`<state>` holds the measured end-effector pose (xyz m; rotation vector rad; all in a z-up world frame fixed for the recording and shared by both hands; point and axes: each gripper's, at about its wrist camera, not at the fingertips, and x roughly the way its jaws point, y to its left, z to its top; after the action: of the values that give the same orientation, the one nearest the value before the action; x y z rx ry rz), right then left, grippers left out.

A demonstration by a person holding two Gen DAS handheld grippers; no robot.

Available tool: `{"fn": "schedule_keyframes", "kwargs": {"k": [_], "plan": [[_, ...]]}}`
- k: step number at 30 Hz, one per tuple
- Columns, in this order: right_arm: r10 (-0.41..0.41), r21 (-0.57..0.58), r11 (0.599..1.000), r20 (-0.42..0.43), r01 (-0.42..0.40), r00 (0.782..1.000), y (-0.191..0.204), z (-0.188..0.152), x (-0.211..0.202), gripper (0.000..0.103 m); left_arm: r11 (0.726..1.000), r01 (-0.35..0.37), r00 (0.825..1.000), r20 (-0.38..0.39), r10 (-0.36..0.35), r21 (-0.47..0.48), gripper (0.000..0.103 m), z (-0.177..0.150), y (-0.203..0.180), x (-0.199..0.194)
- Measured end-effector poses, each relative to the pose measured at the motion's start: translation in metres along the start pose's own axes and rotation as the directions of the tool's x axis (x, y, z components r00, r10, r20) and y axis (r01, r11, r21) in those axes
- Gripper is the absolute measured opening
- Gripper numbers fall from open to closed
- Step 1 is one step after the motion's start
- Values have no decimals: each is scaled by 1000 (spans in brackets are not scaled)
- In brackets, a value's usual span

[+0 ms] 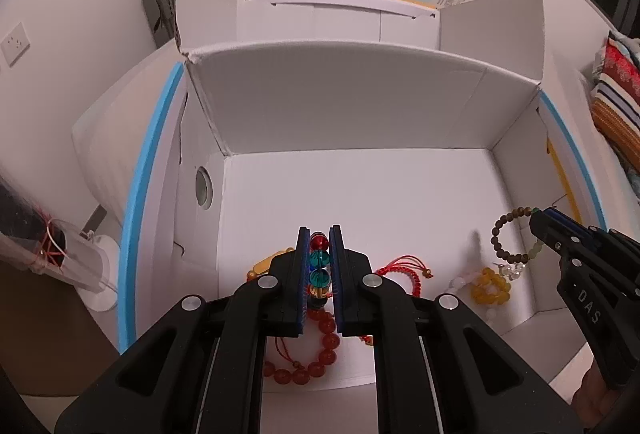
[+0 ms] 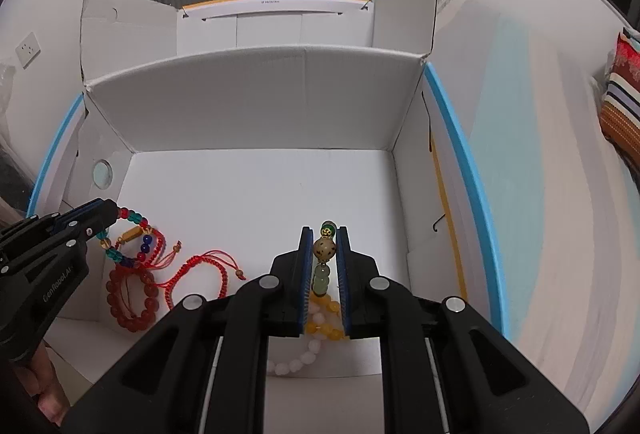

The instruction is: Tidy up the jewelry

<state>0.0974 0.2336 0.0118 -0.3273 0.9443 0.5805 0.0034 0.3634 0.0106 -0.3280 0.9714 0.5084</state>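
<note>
- The white cardboard box [image 2: 260, 106] stands open, flaps up, so both hands can reach its floor; it serves as the collecting place.
- Left gripper [image 1: 319, 258], over the box's near-left part, is clamped on the multicoloured glass-bead bracelet [image 1: 319, 257], pinching a few beads so the loop dangles.
- Right gripper [image 2: 325, 258], over the near-right part, is clamped on the brown-and-green bead bracelet [image 2: 324, 249] likewise.
- Along the box's near wall lie the dark red bead bracelet [image 2: 130, 298], red cord bracelet [image 2: 200, 274] and yellow bead bracelet [image 1: 490, 286], probably already deposited.
</note>
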Motion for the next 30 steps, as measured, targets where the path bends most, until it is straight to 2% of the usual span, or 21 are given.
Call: {"fn": "schedule_keyframes", "kwargs": {"k": [6, 8, 11, 12, 13, 14, 15, 17, 19, 24, 27, 30], "plan": [[3, -2, 1000, -4, -3, 1000, 2, 0, 3, 13, 1000, -18, 1000, 2, 18, -2, 11, 0, 1, 3], [5, -2, 1000, 2, -5, 1000, 4, -1, 0, 33, 1000, -22, 1000, 7, 22, 7, 12, -1, 0, 0], [11, 9, 1000, 32, -11, 999, 3, -2, -10, 40, 1000, -28, 999, 23, 27, 6, 35, -1, -1, -7], [15, 11, 1000, 38, -15, 999, 3, -2, -14, 42, 1000, -28, 999, 33, 28, 4, 40, -2, -1, -10], [19, 13, 1000, 47, -20, 999, 2, -3, -19, 48, 1000, -28, 999, 46, 28, 0, 43, -3, -1, -15], [21, 16, 1000, 59, -22, 998, 2, -3, -24, 54, 1000, -29, 998, 54, 29, -1, 51, -4, -1, -20], [20, 20, 1000, 77, -22, 997, 1, -4, -30, 56, 1000, -29, 997, 70, 29, -3, 57, -5, -1, -26], [25, 29, 999, 110, -29, 994, -2, -5, -44, 62, 1000, -26, 995, 93, 27, -7, 59, -8, -1, -37], [34, 34, 999, 131, -38, 991, -4, -8, -56, 72, 1000, -22, 994, 111, 24, -13, 69, -12, 0, -47], [41, 36, 998, 199, -49, 979, -9, -23, -88, 84, 1000, -23, 983, 181, 26, -19, 89, -25, 0, -79], [29, 29, 999, 232, -37, 972, -10, -33, -101, 90, 1000, -15, 978, 209, 19, -21, 97, -35, -1, -94], [10, 26, 1000, 274, -18, 962, -10, -49, -114, 95, 1000, -8, 970, 244, 15, -28, 97, -48, 0, -110]]}}
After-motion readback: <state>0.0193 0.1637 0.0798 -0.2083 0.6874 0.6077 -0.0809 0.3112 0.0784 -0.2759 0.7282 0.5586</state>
